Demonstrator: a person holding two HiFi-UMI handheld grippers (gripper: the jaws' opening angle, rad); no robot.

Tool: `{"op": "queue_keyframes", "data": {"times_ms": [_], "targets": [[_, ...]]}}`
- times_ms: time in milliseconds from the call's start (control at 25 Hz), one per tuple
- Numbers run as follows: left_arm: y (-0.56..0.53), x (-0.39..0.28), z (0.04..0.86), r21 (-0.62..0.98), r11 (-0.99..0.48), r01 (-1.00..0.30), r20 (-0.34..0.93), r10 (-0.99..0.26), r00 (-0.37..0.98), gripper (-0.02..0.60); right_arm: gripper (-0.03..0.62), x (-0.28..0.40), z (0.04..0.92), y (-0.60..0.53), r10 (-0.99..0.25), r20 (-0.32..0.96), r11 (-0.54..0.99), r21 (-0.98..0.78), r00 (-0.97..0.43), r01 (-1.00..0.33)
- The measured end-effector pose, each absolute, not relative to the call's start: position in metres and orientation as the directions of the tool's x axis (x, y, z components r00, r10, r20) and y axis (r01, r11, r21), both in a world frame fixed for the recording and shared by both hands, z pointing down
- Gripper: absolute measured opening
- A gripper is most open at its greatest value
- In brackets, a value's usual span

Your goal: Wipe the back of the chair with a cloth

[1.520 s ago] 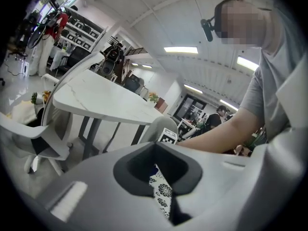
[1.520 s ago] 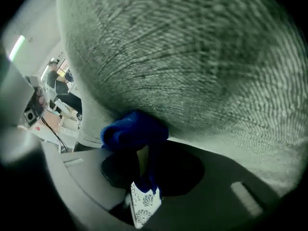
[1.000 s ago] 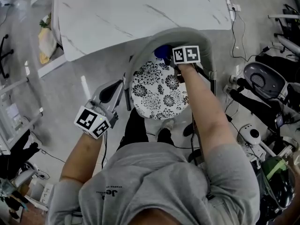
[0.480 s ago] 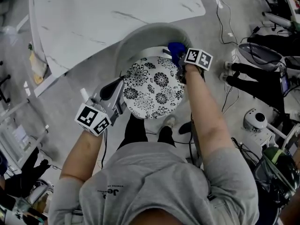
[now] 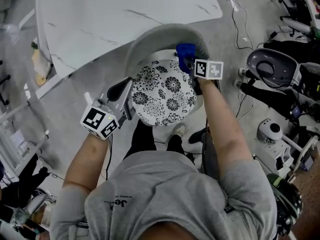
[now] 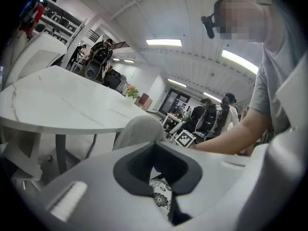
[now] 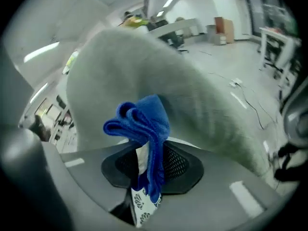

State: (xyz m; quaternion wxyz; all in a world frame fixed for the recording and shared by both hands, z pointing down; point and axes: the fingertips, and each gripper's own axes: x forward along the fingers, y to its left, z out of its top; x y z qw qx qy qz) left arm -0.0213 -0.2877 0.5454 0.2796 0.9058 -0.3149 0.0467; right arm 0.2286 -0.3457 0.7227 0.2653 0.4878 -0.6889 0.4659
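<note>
The chair has a grey curved back [image 5: 159,35] and a round black-and-white flowered seat [image 5: 162,98]. My right gripper [image 5: 190,64] is shut on a folded blue cloth [image 5: 185,53], which lies against the inner face of the back at its right side. In the right gripper view the cloth [image 7: 143,123] bunches out of the right gripper [image 7: 147,170], with the grey back [image 7: 192,95] just behind it. My left gripper [image 5: 118,91] hangs at the seat's left edge, shut with nothing in it. In its own view the left gripper [image 6: 163,179] points towards the back [image 6: 139,131].
A white marble table [image 5: 125,11] stands right behind the chair. Cables, a grey machine [image 5: 274,73] and other gear crowd the floor at the right. The person's shoes [image 5: 180,130] are just below the seat. Several people stand far off [image 6: 211,114].
The right gripper has slid the blue cloth from the middle of the chair back round to its right side. The left gripper has hardly moved.
</note>
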Motion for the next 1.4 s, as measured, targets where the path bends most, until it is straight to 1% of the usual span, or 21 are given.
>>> {"op": "queue_keyframes", "data": {"times_ms": [40, 120, 240, 320, 400, 480, 560, 720, 1000, 1280, 1400], "targets": [[-0.286, -0.027, 0.546, 0.479, -0.635, -0.607, 0.265, -0.554, 0.789, 0.014, 0.095, 0.206, 0.723, -0.345, -0.385, 0.822, 0.209, -0.366, -0.42, -0.907], [-0.283, -0.04, 0.55, 0.481, -0.615, -0.625, 0.273, -0.572, 0.774, 0.014, 0.095, 0.159, 0.729, -0.341, -0.282, 0.84, 0.439, -0.318, -0.464, -0.84], [-0.275, -0.063, 0.557, 0.48, -0.594, -0.646, 0.282, -0.592, 0.754, 0.014, 0.095, 0.092, 0.753, -0.324, -0.101, 0.878, 0.693, -0.275, -0.468, -0.667], [-0.27, -0.08, 0.561, 0.483, -0.57, -0.664, 0.291, -0.611, 0.736, 0.014, 0.095, 0.057, 0.774, -0.306, 0.027, 0.9, 0.791, -0.285, -0.435, -0.541], [-0.265, -0.1, 0.565, 0.487, -0.536, -0.689, 0.306, -0.634, 0.71, 0.014, 0.095, 0.031, 0.797, -0.284, 0.144, 0.917, 0.843, -0.31, -0.372, -0.439], [-0.258, -0.121, 0.57, 0.492, -0.497, -0.715, 0.322, -0.659, 0.68, 0.014, 0.095, 0.013, 0.814, -0.269, 0.199, 0.929, 0.87, -0.314, -0.312, -0.38], [-0.251, -0.14, 0.575, 0.497, -0.459, -0.736, 0.336, -0.681, 0.651, 0.014, 0.096, -0.001, 0.825, -0.274, 0.178, 0.936, 0.866, -0.295, -0.302, -0.404], [-0.239, -0.164, 0.583, 0.508, -0.408, -0.758, 0.352, -0.705, 0.616, 0.014, 0.097, -0.009, 0.831, -0.297, 0.102, 0.933, 0.786, -0.289, -0.346, -0.547], [-0.237, -0.168, 0.584, 0.516, -0.412, -0.752, 0.342, -0.705, 0.621, 0.014, 0.098, -0.002, 0.838, -0.314, -0.01, 0.922, 0.662, -0.285, -0.388, -0.694], [-0.249, -0.156, 0.579, 0.506, -0.454, -0.733, 0.336, -0.679, 0.653, 0.014, 0.098, 0.052, 0.842, -0.353, -0.162, 0.929, 0.481, -0.22, -0.333, -0.849], [-0.251, -0.145, 0.577, 0.504, -0.475, -0.722, 0.334, -0.663, 0.669, 0.014, 0.098, 0.087, 0.84, -0.368, -0.231, 0.925, 0.37, -0.202, -0.301, -0.907]]}}
